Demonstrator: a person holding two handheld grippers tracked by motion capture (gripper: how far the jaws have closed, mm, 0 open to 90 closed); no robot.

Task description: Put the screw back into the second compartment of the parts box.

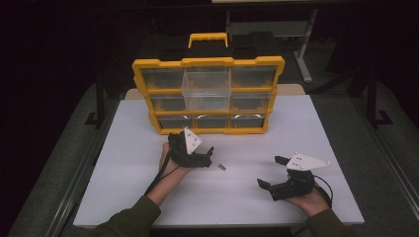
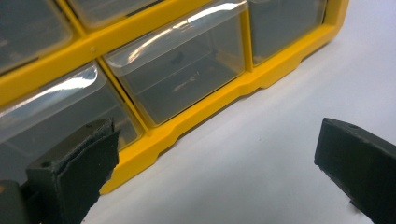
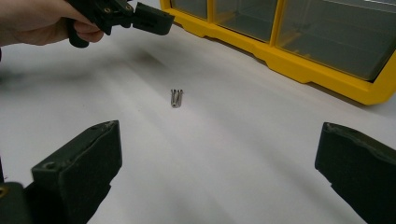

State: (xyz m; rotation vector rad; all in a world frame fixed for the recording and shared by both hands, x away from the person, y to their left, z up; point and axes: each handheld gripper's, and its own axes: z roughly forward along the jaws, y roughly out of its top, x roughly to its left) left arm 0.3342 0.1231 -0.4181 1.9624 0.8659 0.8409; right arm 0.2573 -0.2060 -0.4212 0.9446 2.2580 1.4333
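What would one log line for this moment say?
left claw: open, near organizer | right claw: open, empty | small metal piece: on table, untouched

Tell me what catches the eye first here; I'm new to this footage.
The yellow plastic organiser with clear drawers stands at the white table's far edge, its top middle drawer pulled out. On the table in front lies a small metal piece, between the left tool and the right tool, both open.
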